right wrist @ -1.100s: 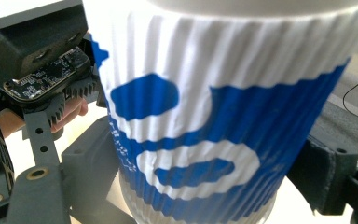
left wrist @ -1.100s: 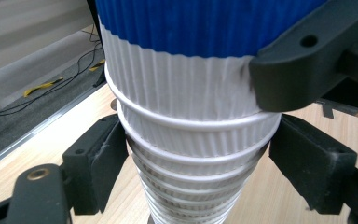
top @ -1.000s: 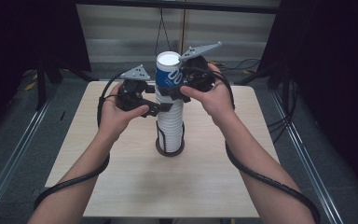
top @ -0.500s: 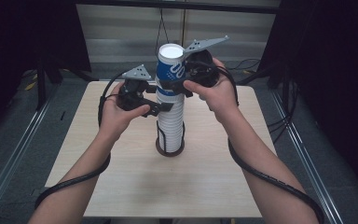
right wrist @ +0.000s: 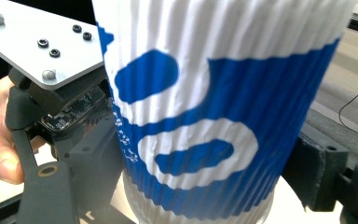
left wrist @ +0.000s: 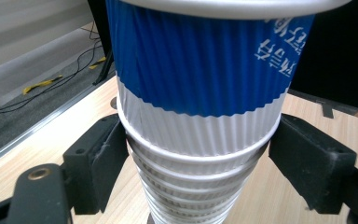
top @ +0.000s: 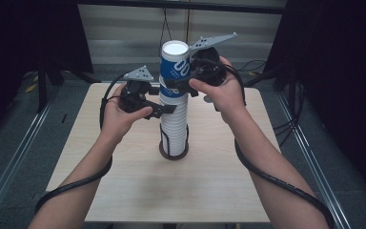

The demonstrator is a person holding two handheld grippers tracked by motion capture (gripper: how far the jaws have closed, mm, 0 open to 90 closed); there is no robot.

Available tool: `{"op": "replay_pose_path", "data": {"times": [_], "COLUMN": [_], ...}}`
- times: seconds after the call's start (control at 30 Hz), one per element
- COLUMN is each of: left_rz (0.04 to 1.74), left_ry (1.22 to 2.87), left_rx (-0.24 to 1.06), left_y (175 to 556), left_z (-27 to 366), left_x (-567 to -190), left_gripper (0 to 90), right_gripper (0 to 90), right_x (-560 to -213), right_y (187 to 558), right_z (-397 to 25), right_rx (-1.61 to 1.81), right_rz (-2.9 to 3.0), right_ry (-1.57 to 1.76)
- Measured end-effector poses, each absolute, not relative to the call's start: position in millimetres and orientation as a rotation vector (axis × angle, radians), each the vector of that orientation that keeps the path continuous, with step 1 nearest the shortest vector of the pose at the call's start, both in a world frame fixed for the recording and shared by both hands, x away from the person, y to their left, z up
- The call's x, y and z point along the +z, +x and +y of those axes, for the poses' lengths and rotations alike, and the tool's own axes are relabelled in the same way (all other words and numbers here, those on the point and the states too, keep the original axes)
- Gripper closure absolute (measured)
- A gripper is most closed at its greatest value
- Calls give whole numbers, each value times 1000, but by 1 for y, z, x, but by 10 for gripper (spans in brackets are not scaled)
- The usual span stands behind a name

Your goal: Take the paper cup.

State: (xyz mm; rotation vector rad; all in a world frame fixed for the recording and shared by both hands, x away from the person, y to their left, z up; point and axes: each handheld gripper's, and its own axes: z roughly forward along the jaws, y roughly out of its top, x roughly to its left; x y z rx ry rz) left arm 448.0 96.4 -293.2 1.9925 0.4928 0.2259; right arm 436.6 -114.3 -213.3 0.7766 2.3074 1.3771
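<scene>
Dark curtains ring my pale table (top: 124,191). At its centre the stack (top: 174,121) stands in a holder (top: 174,151); my left tool (top: 164,109) clamps it from 9 o'clock, my right tool (top: 175,86) grips the top cup (top: 174,59). Squeezing hard may crush it; a tilted pull may drag more cups.

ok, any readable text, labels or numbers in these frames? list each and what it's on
Top cup, blue band: a short run of white characters, tilted and partly cut off; not readable.
Same cup: large white rounded shapes on the blue, perhaps big digits or a logo; can't tell which.
Same cup: white marks like "00", too small to confirm.
White cup stack, grippers, table: no text seen.
</scene>
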Motion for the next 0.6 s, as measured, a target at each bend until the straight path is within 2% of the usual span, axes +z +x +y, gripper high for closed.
{"op": "replay_pose_path", "data": {"times": [0.6], "left_rz": [492], "left_ry": [2001], "left_rx": [227], "left_y": [448], "left_z": [96], "left_x": [-292], "left_gripper": [197], "right_gripper": [217], "right_x": [-195], "right_y": [435], "right_z": [-117], "right_rx": [1417], "right_rz": [2295], "right_ry": [783]}}
